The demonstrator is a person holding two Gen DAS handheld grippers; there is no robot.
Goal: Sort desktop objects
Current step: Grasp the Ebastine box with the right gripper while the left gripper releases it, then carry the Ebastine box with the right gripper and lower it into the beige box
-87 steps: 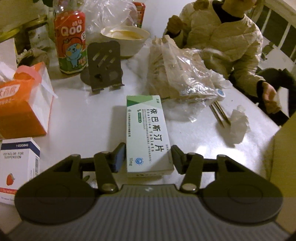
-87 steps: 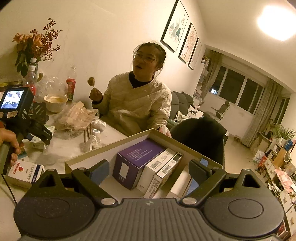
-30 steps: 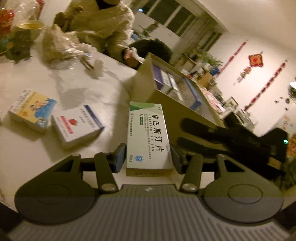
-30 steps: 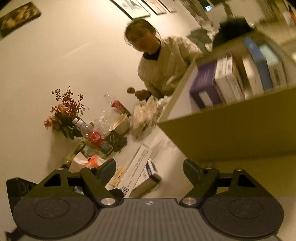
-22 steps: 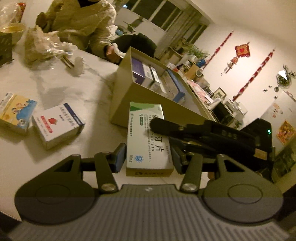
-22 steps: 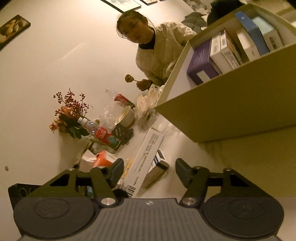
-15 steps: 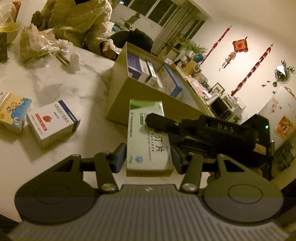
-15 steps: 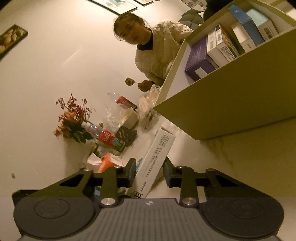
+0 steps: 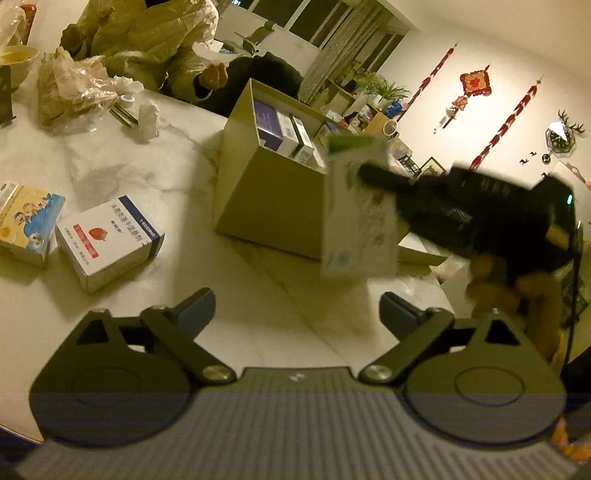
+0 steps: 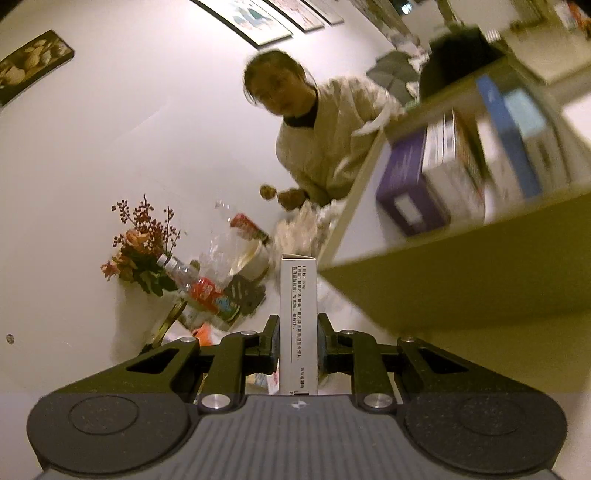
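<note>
Nearest in the left wrist view: left gripper (image 9: 297, 308), jaws opening, spread wide, nothing between them, only bare marble table (image 9: 258, 295) below. Best kept low and out of the way.

Just beyond, off the table and blurred: green-and-white tablet box (image 9: 356, 210), pinched near its upper end by the right gripper (image 9: 364, 170), reaching in from the right. Confirmed in the right wrist view: right gripper (image 10: 298, 341) clamped narrow on the box's two broad faces, tablet box (image 10: 298, 314) standing upright between the pads, thin printed edge facing the lens.

Judged step: carrying the tablet box to the cardboard box (image 9: 273, 195), just behind it. For a clean drop:
- Keep the clamp firm; light carton, likely to swing.
- Clear the near wall before going down; a clipped rim could twist the carton loose.
- Aim for a free slot beside the purple box (image 9: 267, 123) and the white cartons standing in a row next to it; go in edge-first, parallel to them.
- Release only once low inside.

Left on the table, well apart from the cardboard box: strawberry-printed box (image 9: 109, 242) and cartoon-printed box (image 9: 27, 221), touching or nearly so. Likely next for the left gripper.

Farthest: crumpled plastic bag (image 9: 70, 92), bowl (image 9: 14, 66), and a seated person in a pale quilted jacket (image 9: 155, 33).
</note>
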